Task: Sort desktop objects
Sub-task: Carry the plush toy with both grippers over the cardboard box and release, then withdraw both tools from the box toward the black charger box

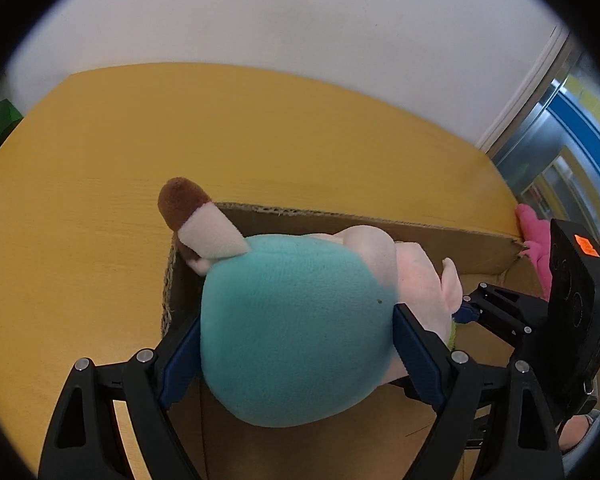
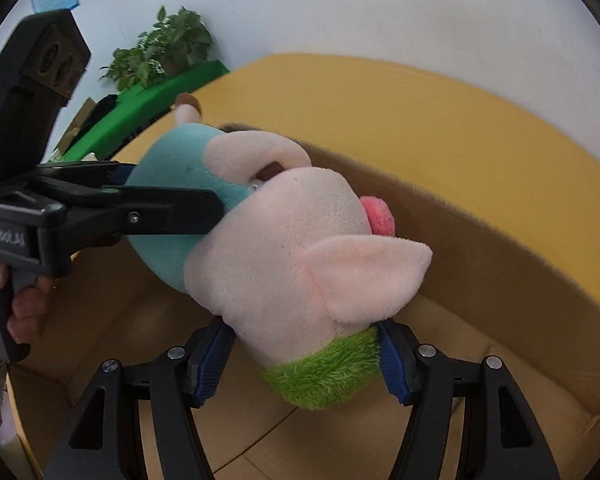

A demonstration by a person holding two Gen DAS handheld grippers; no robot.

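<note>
Left wrist view: we hold the plush pig (image 1: 300,328) by its teal body, with the left gripper (image 1: 296,356) clamped on it; both blue pads press into the fabric on either side. The pig hangs over the open cardboard box (image 1: 380,228), which stands on the yellow table (image 1: 220,140). One leg with a brown foot (image 1: 182,204) sticks up past the box's far corner. Our right gripper (image 1: 470,310) enters from the right and meets the pig's pink head. A pink plush item (image 1: 538,244) lies just beyond the box's right corner.

Right wrist view: the right gripper (image 2: 306,356) is closed on the pig (image 2: 284,248) at the green band (image 2: 324,376) below the head, its pads pressed against the plush on both sides. The pig's ear (image 2: 364,276) and pink tongue (image 2: 378,214) point toward the box wall (image 2: 500,264). The left gripper (image 2: 172,196) grips the teal body from the left, with a hand (image 2: 24,308) on its handle. A potted plant (image 2: 164,48) stands behind the table by the wall.
</note>
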